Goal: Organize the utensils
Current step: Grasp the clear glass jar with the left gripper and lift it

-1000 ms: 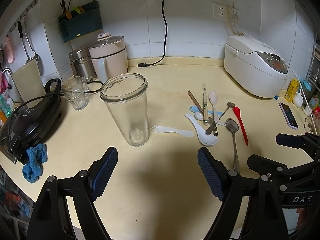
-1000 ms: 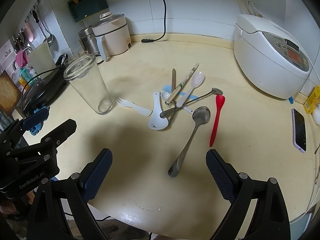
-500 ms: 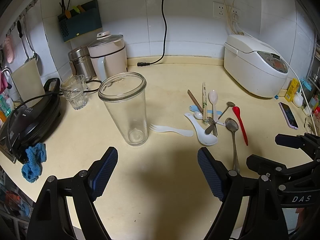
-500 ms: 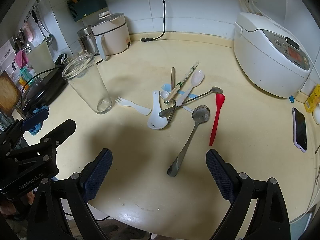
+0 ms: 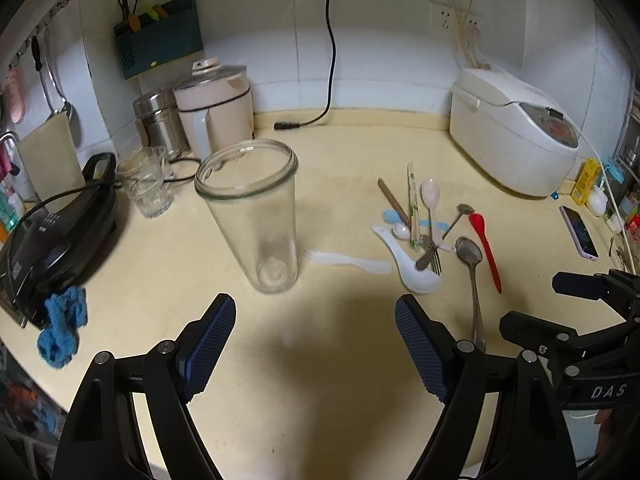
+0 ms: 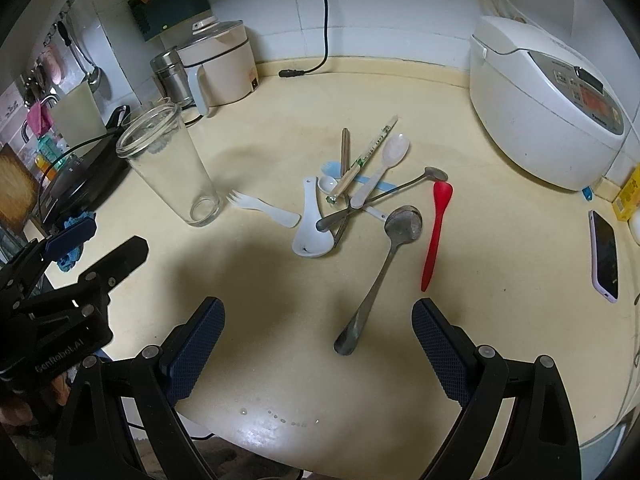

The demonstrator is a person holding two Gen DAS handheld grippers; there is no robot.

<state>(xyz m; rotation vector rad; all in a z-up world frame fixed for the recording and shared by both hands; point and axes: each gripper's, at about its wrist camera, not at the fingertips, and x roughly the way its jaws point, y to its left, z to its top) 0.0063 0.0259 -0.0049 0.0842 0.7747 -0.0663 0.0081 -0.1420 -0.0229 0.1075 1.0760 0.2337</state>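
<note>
Two tools hover low over the pale yellow tabletop [image 6: 500, 264], each with its blue-padded fingers spread wide and nothing between them: the left tool [image 5: 314, 344] points toward a tall clear glass jar [image 5: 256, 216], and the right tool [image 6: 318, 346] points toward the scattered utensils.

Nearest the right tool lies a long steel spoon [image 6: 380, 272], its handle end between the spread fingers' line of sight and its bowl farther away. Just beside it to the right lies a red plastic spoon [image 6: 436, 232], apart from the steel one. Beyond these sits a loose pile: a white ceramic soup spoon [image 6: 310, 228] with a metal fork [image 6: 340, 222] resting across its bowl, a small long-handled metal spoon [image 6: 400, 188], a pale pink plastic spoon [image 6: 380, 172], a wrapped pair of chopsticks [image 6: 368, 156], a brown wooden stick [image 6: 345, 148], and a light blue plastic utensil [image 6: 360, 178] under them. A white plastic spork [image 6: 264, 208] lies alone between the pile and the jar, touching neither.

The jar stands upright and holds nothing. Left of it are a blue cloth [image 5: 62, 328] and a black electric griddle [image 5: 52, 236]; behind it a small drinking glass [image 5: 148, 188], a beige electric kettle [image 5: 218, 108] and a steel canister [image 5: 158, 120]. Far right stand a white rice cooker [image 6: 548, 100] and a phone [image 6: 604, 256] lying flat.
</note>
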